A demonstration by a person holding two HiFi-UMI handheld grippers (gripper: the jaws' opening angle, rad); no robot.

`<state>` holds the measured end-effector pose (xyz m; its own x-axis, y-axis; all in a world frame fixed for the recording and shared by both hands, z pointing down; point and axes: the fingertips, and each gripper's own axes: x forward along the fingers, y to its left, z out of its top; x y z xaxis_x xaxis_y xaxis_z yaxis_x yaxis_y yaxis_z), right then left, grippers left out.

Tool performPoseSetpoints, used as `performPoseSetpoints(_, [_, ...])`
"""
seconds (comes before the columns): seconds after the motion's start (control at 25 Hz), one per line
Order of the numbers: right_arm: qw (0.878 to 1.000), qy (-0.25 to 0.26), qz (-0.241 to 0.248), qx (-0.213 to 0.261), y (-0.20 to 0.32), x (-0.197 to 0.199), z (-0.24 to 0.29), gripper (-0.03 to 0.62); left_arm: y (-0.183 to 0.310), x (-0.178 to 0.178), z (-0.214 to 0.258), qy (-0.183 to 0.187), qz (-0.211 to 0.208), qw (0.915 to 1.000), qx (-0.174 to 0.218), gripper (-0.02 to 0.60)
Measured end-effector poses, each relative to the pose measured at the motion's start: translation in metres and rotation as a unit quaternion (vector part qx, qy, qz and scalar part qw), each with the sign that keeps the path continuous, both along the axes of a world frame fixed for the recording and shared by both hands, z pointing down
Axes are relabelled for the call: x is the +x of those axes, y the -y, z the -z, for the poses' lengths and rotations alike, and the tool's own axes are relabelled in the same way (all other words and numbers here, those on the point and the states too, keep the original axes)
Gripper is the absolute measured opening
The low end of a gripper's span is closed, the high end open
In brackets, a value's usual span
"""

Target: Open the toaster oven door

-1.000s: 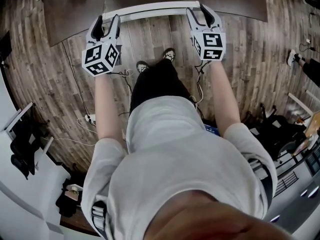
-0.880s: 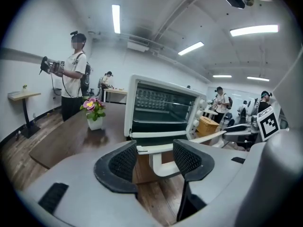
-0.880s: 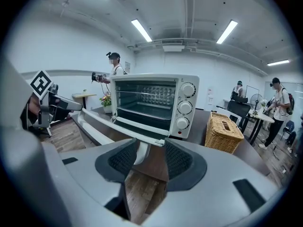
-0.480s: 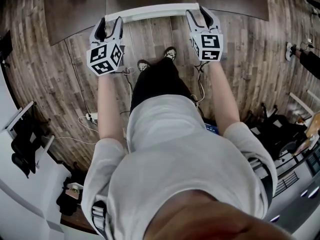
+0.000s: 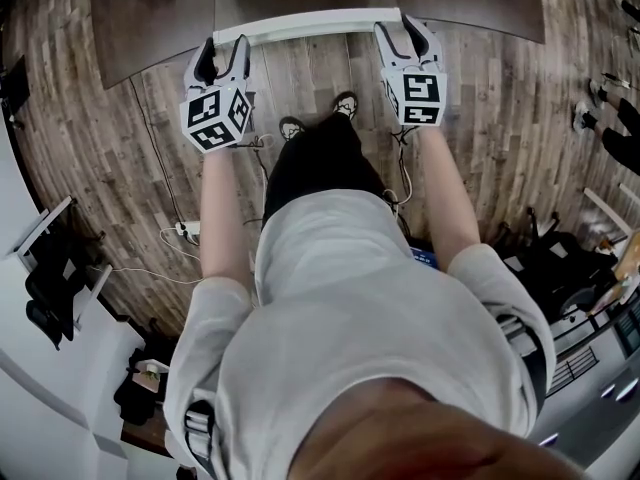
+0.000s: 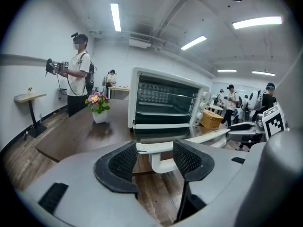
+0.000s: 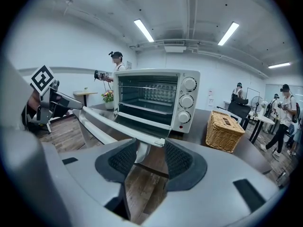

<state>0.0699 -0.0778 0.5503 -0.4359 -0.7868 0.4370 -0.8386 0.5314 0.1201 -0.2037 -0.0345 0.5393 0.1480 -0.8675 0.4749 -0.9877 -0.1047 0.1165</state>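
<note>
At the edge of a dark table (image 5: 150,28), beyond a small pot of flowers (image 6: 98,110) at far left, the toaster oven (image 6: 165,103) stands with its front wide open. Its glass door (image 7: 131,126) is swung down to about level and juts out over the wooden floor towards the person.

The left gripper (image 6: 156,155) sits at the left end of the white door handle (image 5: 300,23). Its two padded jaws stand apart, one on either side of the handle's end post, with a gap showing on both sides.

The bar runs on across to the right gripper (image 7: 150,157), which straddles the other end in the same way. Its claw is also spread rather than clamped, with the post nearer its left pad. A wicker basket (image 7: 226,129) rests on the table to the right of the oven's dials.

With the cavity and its rack exposed, the opening itself looks done. What seems left is only to draw both claws back off the handle and see that the door holds its lowered position unaided.
</note>
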Motion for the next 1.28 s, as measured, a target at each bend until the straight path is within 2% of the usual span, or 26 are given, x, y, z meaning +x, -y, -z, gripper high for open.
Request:
performPoseSetpoints(0.56, [1.0, 0.0, 0.016, -0.016, -0.003, 0.0, -0.009, 0.181, -0.005, 0.002, -0.011, 0.0, 0.023, 0.9993, -0.031, 0.245])
performPoseSetpoints(0.96, [0.999, 0.007, 0.027, -0.018, -0.005, 0.0, -0.009, 0.181, -0.008, 0.002, -0.011, 0.008, 0.041, 0.9991, -0.007, 0.245])
performPoseSetpoints(1.16, [0.999, 0.008, 0.031, -0.02, -0.003, 0.001, -0.011, 0.181, -0.004, 0.003, -0.013, 0.008, 0.041, 0.9991, -0.01, 0.245])
performPoseSetpoints(1.28, [0.999, 0.004, 0.035, -0.027, -0.005, 0.0, -0.013, 0.181, -0.007, 0.002, -0.016, 0.008, 0.042, 0.9987, -0.027, 0.245])
